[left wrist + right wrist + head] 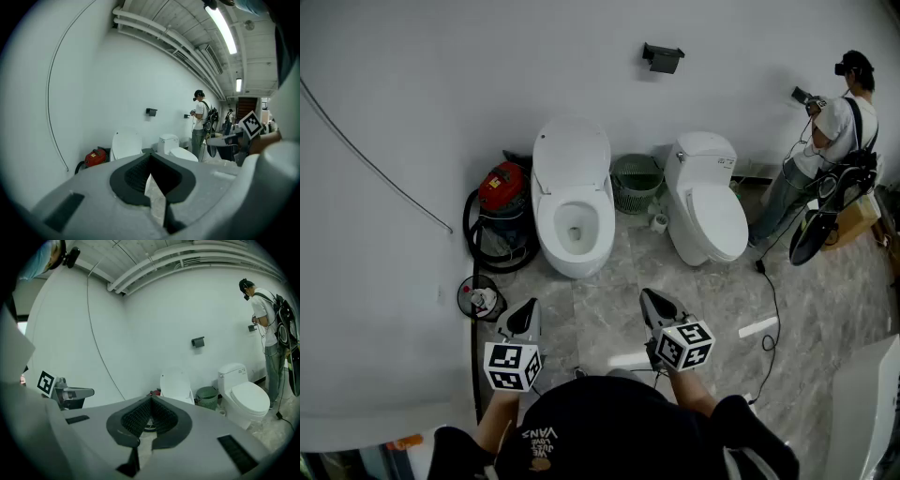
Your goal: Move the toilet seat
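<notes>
Two white toilets stand against the far wall. The left toilet [574, 225] has its seat and lid [572, 155] raised upright, and the bowl is open. This raised lid [126, 144] also shows in the left gripper view, and as a raised lid [176, 386] in the right gripper view. The right toilet [711, 220] has its lid down. My left gripper [525, 315] and right gripper [652, 302] hover over the floor in front of the toilets, well short of them. Both are shut with nothing between the jaws; left gripper [151, 180], right gripper [149, 423].
A green waste basket [636, 183] sits between the toilets. A red vacuum cleaner [502, 187] with a black hose is left of the open toilet. A person [825, 141] stands at the wall far right, with a black cable [772, 309] trailing on the floor.
</notes>
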`<state>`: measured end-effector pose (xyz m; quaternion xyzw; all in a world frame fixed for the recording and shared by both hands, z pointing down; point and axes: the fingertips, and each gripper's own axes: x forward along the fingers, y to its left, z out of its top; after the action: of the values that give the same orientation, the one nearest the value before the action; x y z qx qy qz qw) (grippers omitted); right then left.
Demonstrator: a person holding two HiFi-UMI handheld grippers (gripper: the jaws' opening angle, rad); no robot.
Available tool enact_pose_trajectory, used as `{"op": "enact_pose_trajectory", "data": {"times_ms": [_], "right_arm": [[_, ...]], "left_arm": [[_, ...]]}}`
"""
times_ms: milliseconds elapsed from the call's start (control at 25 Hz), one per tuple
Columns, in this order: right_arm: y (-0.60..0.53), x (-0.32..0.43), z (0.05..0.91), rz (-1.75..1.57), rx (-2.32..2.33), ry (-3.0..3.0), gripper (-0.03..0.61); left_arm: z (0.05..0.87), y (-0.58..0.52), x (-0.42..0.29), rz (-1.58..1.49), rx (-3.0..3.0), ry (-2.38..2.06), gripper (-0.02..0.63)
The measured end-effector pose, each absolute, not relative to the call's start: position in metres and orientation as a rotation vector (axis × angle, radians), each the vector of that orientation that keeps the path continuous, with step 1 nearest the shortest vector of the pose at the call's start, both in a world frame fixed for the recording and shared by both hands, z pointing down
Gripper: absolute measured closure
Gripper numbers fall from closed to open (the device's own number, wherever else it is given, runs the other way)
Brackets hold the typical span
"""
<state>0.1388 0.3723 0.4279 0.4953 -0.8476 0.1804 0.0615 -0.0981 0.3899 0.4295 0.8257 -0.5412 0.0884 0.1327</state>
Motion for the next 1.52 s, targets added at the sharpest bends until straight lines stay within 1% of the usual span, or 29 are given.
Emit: {"op": "enact_pose_trajectory", "data": {"times_ms": [320,680,720,760,880,920,960,1080,1200,1240,1400,1520], "right_arm": [[0.368,0.132,0.430,0.541,1.479,-2.570,0.580],[0.357,0.113,0.429,0.668,1.450,-2.651,0.577],[0.355,0.113,0.429,0.678,1.451,-2.648,0.549],[0.353,0.112,0.430,0.688,1.453,-2.643,0.505],[0.347,0.111,0.435,0.701,1.460,-2.607,0.477],[0.343,0.112,0.437,0.705,1.462,-2.592,0.456],[0.338,0.113,0.439,0.710,1.463,-2.578,0.436],[0.318,0.118,0.439,0.715,1.461,-2.550,0.416],[0.297,0.124,0.441,0.710,1.458,-2.541,0.411],[0.289,0.126,0.441,0.712,1.458,-2.539,0.410],[0.255,0.134,0.444,0.732,1.443,-2.539,0.407],[0.228,0.144,0.448,0.746,1.436,-2.536,0.400]], "left_arm": [[0.430,0.387,-0.094,0.282,2.420,-1.567,0.603],[0.432,0.379,-0.096,0.161,2.437,-1.533,0.604],[0.433,0.378,-0.094,0.140,2.445,-1.510,0.604],[0.433,0.378,-0.092,0.117,2.452,-1.488,0.604],[0.438,0.373,-0.094,0.080,2.436,-1.472,0.606],[0.441,0.369,-0.097,0.078,2.419,-1.478,0.606],[0.443,0.364,-0.099,0.079,2.400,-1.489,0.602],[0.445,0.344,-0.107,0.083,2.357,-1.529,0.556],[0.446,0.325,-0.112,0.081,2.335,-1.565,0.485],[0.447,0.318,-0.113,0.085,2.327,-1.570,0.471],[0.454,0.293,-0.113,0.132,2.277,-1.610,0.469],[0.459,0.273,-0.109,0.157,2.231,-1.649,0.454]]}}
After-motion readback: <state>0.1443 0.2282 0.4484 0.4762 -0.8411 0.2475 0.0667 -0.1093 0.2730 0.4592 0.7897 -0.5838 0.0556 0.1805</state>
